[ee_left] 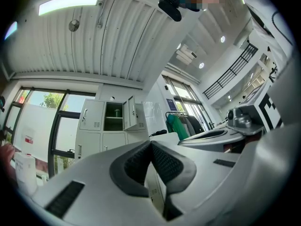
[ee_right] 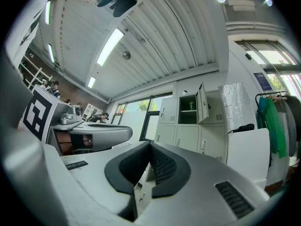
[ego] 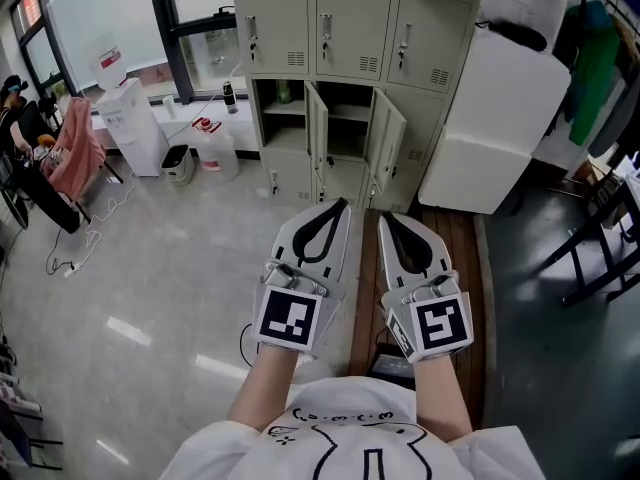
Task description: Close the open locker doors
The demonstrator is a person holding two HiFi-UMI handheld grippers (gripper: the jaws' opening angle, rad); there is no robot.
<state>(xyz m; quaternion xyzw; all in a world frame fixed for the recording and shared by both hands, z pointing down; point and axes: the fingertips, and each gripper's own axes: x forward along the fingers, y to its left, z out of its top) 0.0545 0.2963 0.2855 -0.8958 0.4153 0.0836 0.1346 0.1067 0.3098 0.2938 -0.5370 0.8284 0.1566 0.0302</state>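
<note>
A block of pale grey lockers [ego: 330,38] stands some way ahead, against the far wall. In its middle row two doors hang open, one [ego: 317,128] beside a compartment holding a green item [ego: 283,91], the other [ego: 388,140] to its right. My left gripper [ego: 338,206] and right gripper [ego: 384,218] are side by side in front of me, both shut and empty, pointing at the lockers and well short of them. The left gripper view has its jaws [ee_left: 150,142] closed below the open doors [ee_left: 131,113]. In the right gripper view the jaws [ee_right: 150,145] are likewise closed, with an open door [ee_right: 202,102] beyond.
A large white box-shaped unit [ego: 495,118] stands right of the lockers. A white dispenser [ego: 130,123], a water jug [ego: 215,153] and a small bin sit at the left by the window. A clothes rack with a green garment [ego: 595,58] and a black frame [ego: 600,238] are at the right.
</note>
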